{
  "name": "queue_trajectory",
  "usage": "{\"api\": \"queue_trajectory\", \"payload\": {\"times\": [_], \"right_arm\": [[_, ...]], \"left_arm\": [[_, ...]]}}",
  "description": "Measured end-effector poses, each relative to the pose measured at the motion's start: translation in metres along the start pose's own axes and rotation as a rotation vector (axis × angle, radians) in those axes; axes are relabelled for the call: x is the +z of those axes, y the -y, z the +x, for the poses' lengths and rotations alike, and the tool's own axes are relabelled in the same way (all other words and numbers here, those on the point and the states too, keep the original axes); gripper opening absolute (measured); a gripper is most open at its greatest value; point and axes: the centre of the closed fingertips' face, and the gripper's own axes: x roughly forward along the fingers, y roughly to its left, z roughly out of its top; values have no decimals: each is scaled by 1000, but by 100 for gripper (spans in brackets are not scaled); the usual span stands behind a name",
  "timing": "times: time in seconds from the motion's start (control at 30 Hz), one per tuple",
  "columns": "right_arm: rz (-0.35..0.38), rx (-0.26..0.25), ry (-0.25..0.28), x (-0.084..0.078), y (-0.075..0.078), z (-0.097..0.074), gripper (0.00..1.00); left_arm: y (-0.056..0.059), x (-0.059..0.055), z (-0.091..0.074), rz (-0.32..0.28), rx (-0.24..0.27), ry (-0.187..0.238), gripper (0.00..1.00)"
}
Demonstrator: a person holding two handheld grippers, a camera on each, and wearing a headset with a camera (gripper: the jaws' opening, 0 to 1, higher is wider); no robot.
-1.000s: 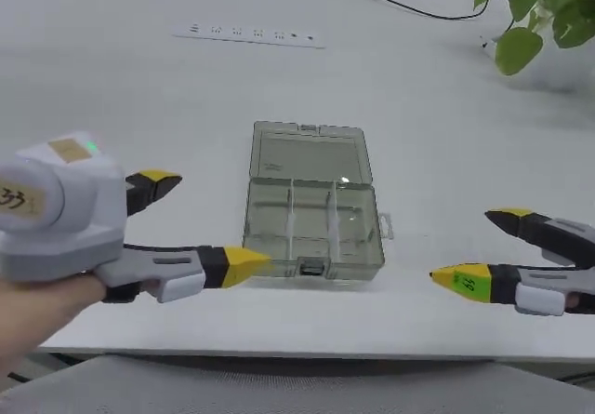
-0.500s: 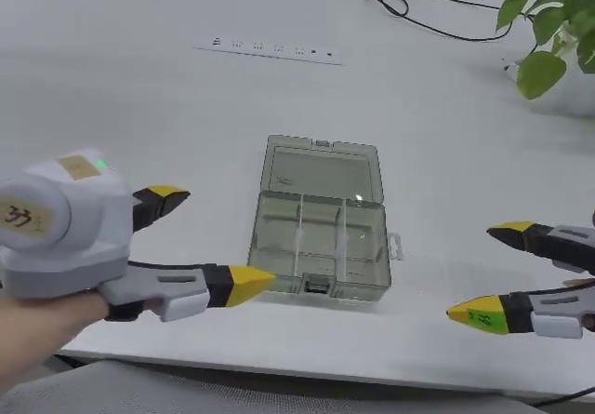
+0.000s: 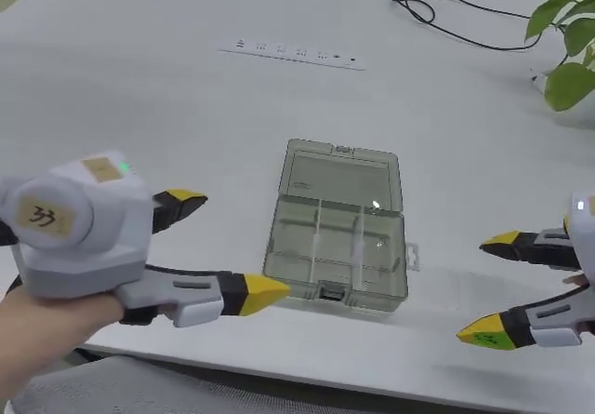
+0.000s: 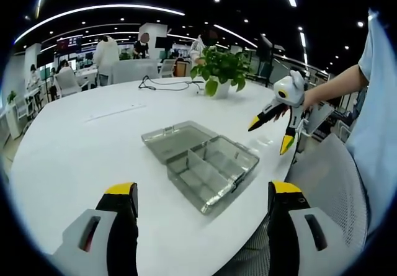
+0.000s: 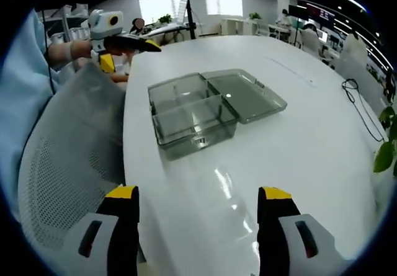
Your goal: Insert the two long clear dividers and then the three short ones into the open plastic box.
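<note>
The left tool (image 3: 242, 242) is held in a hand (image 3: 42, 326) at the lower left of the head view. Its two yellow-tipped jaws are spread wide apart and are empty. They are pointed to the right. The right tool (image 3: 472, 289) is held low at the right side, with its jaws pointed to the left. Its jaws are spread wide too and are empty. The two tools are kept well apart. In the left gripper view, a bare forearm (image 4: 335, 87) is seen behind the right tool.

Right tongs (image 3: 474, 290) partly off-frame
</note>
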Motion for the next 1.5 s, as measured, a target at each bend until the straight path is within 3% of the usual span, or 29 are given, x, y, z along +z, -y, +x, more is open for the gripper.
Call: {"api": "queue_trajectory", "payload": {"times": [0.33,0.67,1.17,1.3,1.33,1.5], "right_arm": [[-125,64,-141,-6,7,19,62],[-175,117,-227,-14,6,26,45],[-262,130,-313,-22,9,28,40],[-379,111,-367,-25,11,29,38],[-381,110,-370,-27,18,30,38],[-370,97,-368,-27,19,30,35]], "left_arm": [[6,0,1,-22,14,16,88],[9,-1,-1,-41,31,28,88],[11,0,-2,-43,35,38,88],[12,-1,-1,-43,32,36,88],[13,-1,-1,-43,31,36,88],[15,0,0,-39,24,33,88]]}}
